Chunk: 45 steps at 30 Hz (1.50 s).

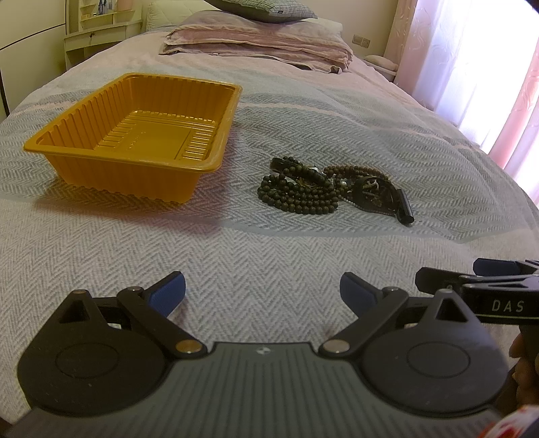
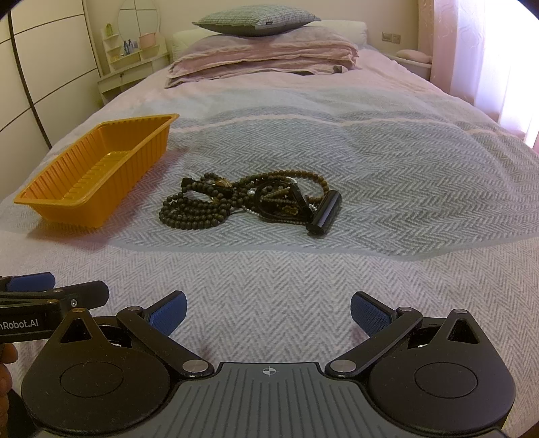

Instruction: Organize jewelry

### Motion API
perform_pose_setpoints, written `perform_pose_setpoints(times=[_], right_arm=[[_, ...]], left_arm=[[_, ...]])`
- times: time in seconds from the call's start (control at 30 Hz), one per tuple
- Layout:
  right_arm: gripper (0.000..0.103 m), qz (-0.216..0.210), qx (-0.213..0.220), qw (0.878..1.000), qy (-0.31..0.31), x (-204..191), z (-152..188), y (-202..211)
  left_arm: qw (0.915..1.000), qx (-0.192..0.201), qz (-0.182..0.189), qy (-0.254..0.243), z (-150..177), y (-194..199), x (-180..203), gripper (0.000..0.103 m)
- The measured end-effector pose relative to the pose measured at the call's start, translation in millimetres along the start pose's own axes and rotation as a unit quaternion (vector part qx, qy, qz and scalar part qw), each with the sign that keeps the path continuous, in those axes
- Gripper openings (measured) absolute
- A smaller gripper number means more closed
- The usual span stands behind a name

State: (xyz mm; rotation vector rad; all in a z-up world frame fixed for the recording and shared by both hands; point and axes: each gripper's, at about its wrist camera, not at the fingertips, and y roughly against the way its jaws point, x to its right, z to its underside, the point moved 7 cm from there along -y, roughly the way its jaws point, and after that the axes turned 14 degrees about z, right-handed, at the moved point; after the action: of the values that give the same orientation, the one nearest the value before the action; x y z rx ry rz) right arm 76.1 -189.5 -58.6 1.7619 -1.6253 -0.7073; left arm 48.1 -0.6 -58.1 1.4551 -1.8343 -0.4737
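Tray [image 1: 67, 141]: orange-yellow thin moulded plastic, rectangular, ribbed walls, flat rolled rim, nothing inside; at 10 o'clock from the left gripper [image 1: 262, 291].

Jewelry pile [image 2: 249, 202]: tangled heap on the bed, at 12 o'clock from the right gripper [image 2: 267, 313] and at 3 o'clock from the tray, near it but apart. Contents: coiled strand of dark round matte beads [image 2: 192, 214]; a browner strand of smaller beads [image 2: 303, 177]; a glossy black ring-shaped piece [image 2: 269, 202]; a glossy black cylinder [image 2: 325, 212] at the pile's 4 o'clock edge.

Left gripper: blue-padded black fingers spread wide, holding nothing. Right gripper: likewise wide apart, nothing between the pads.

Bed cover [image 2: 370, 269]: grey-and-white herringbone weave, soft. Folded mauve blankets [image 2: 266, 57] at the far end, a checked cushion [image 2: 256, 20] on top.

Room: cream dressing shelf with round mirror [image 2: 134, 43] at 11 o'clock; pink curtains [image 2: 471, 50] at 2 o'clock.
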Motion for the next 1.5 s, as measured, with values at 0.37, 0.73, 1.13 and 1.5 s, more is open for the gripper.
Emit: perform_pose_setpoints(times=[0.37, 0.73, 1.13, 1.5], right_arm=[[0.103, -0.015, 0.003, 1.0, -0.023, 1, -2, -1], [0.102, -0.033, 0.032, 0.997, -0.056, -4, -23, -2], [0.102, -0.022, 0.019, 0.998, -0.064, -27, -37, -38], [0.102, -0.011, 0.009, 0.996, -0.084, -33, -44, -66]], left_arm=[[0.9987, 0.033, 0.011, 0.036, -8, 13, -18, 0.098], [0.9871, 0.121, -0.035, 0.099, -59, 77, -139, 0.088], [0.9932, 0.082, 0.008, 0.082, -117, 47, -246, 0.06], [0.9958, 0.038, 0.048, 0.069, -114, -3, -246, 0.032]])
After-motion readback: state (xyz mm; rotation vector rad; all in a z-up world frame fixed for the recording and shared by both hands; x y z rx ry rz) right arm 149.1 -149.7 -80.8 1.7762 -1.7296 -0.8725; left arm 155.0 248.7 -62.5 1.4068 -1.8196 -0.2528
